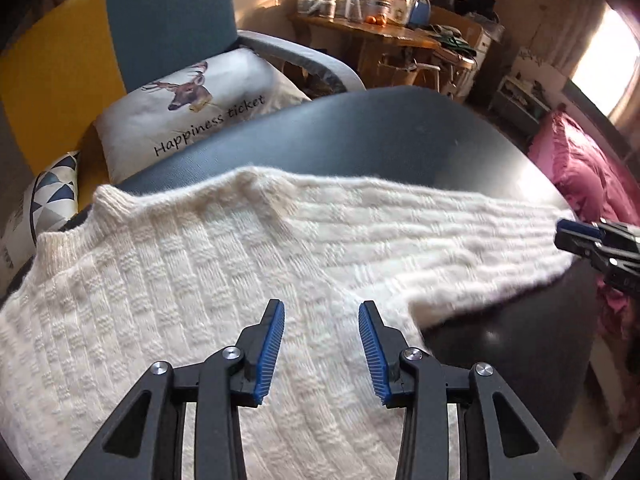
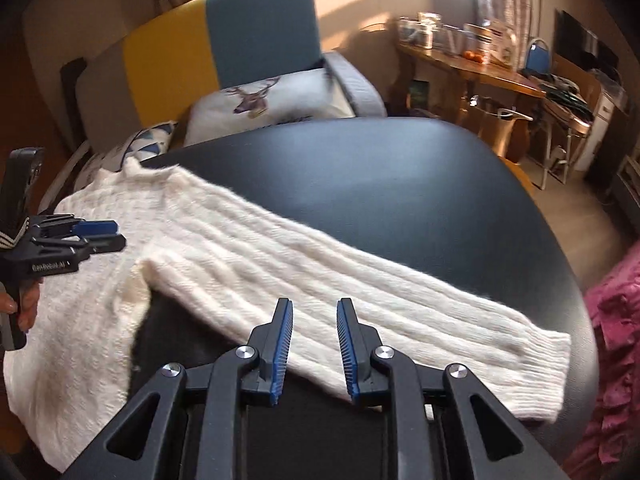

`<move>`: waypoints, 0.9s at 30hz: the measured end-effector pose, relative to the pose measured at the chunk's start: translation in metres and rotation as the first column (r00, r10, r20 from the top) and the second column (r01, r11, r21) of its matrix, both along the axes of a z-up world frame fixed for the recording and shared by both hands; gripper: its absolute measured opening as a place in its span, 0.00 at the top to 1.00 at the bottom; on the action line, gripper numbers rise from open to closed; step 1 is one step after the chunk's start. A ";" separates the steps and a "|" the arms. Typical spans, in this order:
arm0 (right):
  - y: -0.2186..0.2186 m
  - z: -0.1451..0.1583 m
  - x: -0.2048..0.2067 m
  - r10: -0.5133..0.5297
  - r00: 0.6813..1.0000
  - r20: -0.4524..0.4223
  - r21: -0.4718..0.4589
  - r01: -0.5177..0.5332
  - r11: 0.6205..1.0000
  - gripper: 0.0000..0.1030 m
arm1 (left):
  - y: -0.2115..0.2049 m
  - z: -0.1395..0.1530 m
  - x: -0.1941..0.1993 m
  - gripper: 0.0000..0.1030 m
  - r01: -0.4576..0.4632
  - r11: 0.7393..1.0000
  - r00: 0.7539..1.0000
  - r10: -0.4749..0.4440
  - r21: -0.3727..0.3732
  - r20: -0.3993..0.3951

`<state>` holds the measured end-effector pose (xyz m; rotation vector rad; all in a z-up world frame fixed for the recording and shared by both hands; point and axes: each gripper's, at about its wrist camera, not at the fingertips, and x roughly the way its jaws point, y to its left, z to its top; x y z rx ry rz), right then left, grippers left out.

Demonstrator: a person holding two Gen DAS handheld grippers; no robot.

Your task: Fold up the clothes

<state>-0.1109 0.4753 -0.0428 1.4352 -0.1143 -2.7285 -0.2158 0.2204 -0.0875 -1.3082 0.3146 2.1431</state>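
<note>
Left gripper (image 1: pixel 321 308): jaws spread wide, holding nothing, above the sweater's body.
Right gripper (image 2: pixel 314 306): jaws parted, holding nothing, over the sleeve (image 2: pixel 360 292).
Sweater (image 1: pixel 168 280): cream, fuzzy block-rib knit, flat on the table (image 1: pixel 400 140), sleeve outstretched.
Table: dark, smooth, rounded corners.

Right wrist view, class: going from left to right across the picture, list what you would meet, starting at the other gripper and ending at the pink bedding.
left gripper → sweater body → right gripper → sleeve cuff → pink bedding
</note>
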 end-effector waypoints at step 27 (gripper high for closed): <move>0.163 -0.023 0.068 -0.513 0.856 0.062 -0.281 0.509 0.814 0.78 | -0.008 0.018 -0.063 0.61 -0.132 0.985 0.991 0.134 0.109 -0.011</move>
